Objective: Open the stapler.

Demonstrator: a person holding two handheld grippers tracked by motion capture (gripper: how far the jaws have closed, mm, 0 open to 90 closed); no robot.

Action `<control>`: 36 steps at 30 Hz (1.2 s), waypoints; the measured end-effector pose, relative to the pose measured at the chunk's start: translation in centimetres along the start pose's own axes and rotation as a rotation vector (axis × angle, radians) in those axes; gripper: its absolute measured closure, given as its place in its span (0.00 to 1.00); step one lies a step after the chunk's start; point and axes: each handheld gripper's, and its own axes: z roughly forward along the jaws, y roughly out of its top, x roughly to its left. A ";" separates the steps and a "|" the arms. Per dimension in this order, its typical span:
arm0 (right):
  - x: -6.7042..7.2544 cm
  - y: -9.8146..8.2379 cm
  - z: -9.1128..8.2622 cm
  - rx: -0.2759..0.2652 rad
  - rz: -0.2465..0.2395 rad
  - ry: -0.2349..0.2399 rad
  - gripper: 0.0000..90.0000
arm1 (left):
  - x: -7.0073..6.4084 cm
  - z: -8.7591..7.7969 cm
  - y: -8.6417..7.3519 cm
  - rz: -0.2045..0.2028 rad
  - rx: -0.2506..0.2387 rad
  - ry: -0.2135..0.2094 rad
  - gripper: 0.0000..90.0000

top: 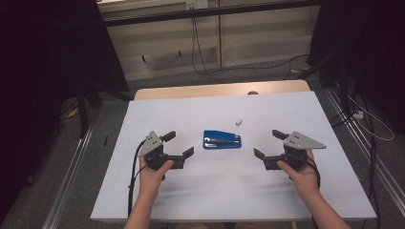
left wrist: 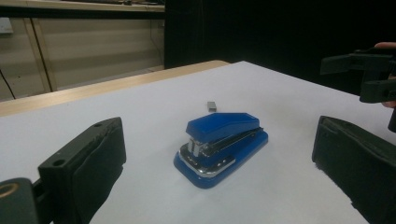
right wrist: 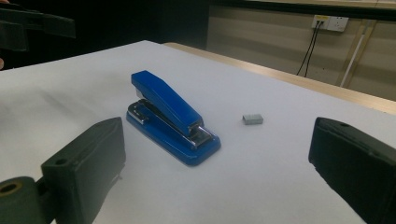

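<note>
My left gripper [top: 180,144] and right gripper [top: 267,144] gape wide, holding nothing, flanking the blue stapler [top: 222,140] on the table [top: 215,191]

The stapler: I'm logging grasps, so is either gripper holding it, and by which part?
Nothing is held. The blue stapler lies on the table between the left gripper and the right gripper, both open and clear of it.

landmark: blue stapler [top: 221,140] mid-table | its left and right: bare white table [top: 215,191], open to left gripper [top: 179,144] and right gripper [top: 266,143], jaws spread | near side: bare | far right: small staple block [top: 239,122], well apart
</note>
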 end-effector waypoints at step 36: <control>0.9 1.1 4.2 0.018 -0.001 0.027 0.05 | 1.6 7.2 -0.8 0.038 0.269 -0.054 0.34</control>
